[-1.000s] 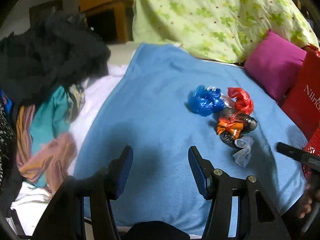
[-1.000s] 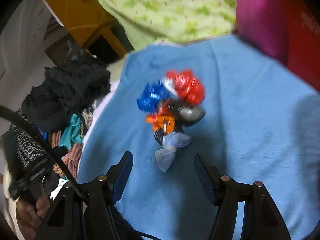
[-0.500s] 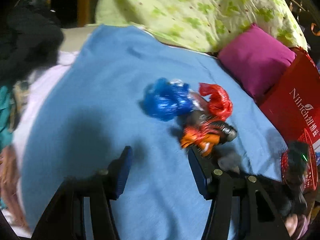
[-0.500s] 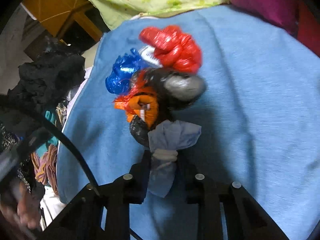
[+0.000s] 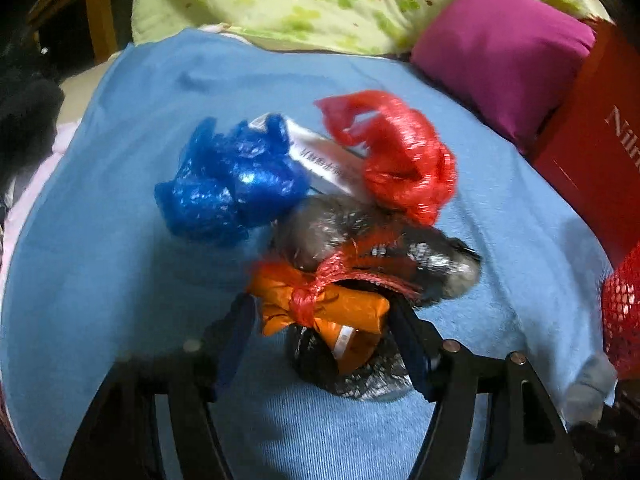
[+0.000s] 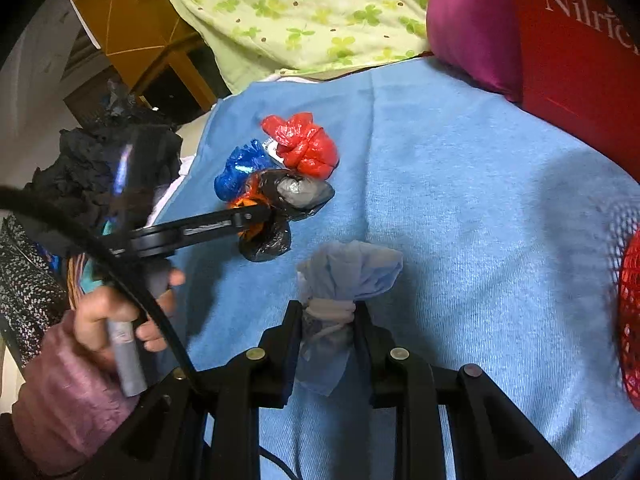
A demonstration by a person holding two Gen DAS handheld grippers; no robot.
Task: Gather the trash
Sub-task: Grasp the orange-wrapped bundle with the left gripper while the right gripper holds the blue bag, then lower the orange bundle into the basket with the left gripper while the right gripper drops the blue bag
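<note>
The right gripper (image 6: 327,334) clenched a pale blue knotted bag (image 6: 344,280) on the blue blanket (image 6: 460,200); the left gripper (image 5: 320,330), its jaws just opening, straddled the orange bag (image 5: 320,308) mid-blanket.

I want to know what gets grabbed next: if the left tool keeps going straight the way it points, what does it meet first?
Most likely the orange wrapper: it already sits between the open fingers of the left tool, its jaws having just widened. The black bag lies right under it, so the two may be met together; depth is hard to judge.
</note>
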